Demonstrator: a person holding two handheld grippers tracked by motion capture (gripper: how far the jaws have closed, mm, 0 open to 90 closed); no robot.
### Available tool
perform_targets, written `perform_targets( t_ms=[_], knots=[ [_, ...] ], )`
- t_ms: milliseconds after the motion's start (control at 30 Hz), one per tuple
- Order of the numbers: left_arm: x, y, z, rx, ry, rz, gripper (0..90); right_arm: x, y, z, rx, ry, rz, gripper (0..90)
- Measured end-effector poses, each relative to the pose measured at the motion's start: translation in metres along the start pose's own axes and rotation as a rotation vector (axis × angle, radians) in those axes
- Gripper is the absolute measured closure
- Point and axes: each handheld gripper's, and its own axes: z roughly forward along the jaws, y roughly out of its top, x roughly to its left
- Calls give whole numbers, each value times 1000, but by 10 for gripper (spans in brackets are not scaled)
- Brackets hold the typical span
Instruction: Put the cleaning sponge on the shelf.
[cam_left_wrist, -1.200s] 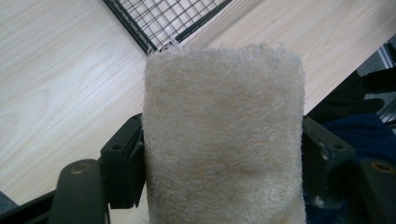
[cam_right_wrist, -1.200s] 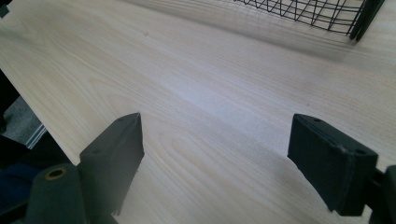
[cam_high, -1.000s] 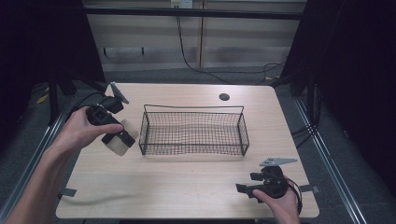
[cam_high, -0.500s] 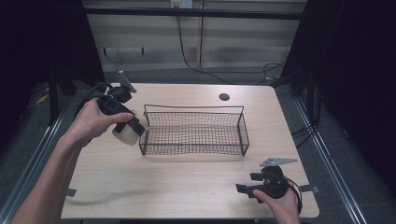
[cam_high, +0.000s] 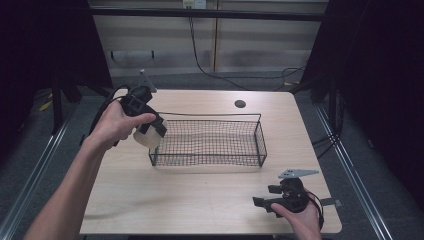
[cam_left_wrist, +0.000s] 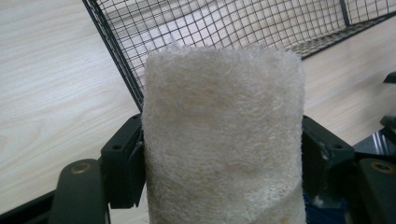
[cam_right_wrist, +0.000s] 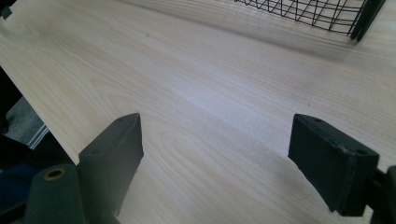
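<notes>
My left claw (cam_high: 152, 131) is clamped on a pale, fuzzy roll (cam_high: 148, 137), the jaws pressing into its two sides with its blunt top standing up between them, as the left gripper view (cam_left_wrist: 223, 140) shows close up. I hold it in the air at the left end of the wire basket (cam_high: 210, 159), just at the near-left corner, above the table (cam_high: 190, 200). The roll looks soft and fibrous, so I judge it light and squashy: it should give under the pads rather than slip, and nothing about it seems breakable. A hold across the middle of its sides seems right to me; a pinch near an end might let it tip or bend. Far to the right, my right claw (cam_high: 265, 202) rests low by the table's near edge, its jaws spread wide with nothing between them but bare wood (cam_right_wrist: 215, 154).
</notes>
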Motion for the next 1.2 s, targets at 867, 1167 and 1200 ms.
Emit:
perform_targets(
  t_ms=[867, 1167, 1200],
  knots=[
    [1, 28, 50, 9, 61, -162, 285, 0, 0, 0, 3, 1, -6, 175],
    [6, 30, 72, 19, 84, -193, 285, 0, 0, 0, 6, 0, -3, 175],
    [6, 30, 72, 19, 84, -193, 285, 0, 0, 0, 6, 0, -3, 175]
  ],
)
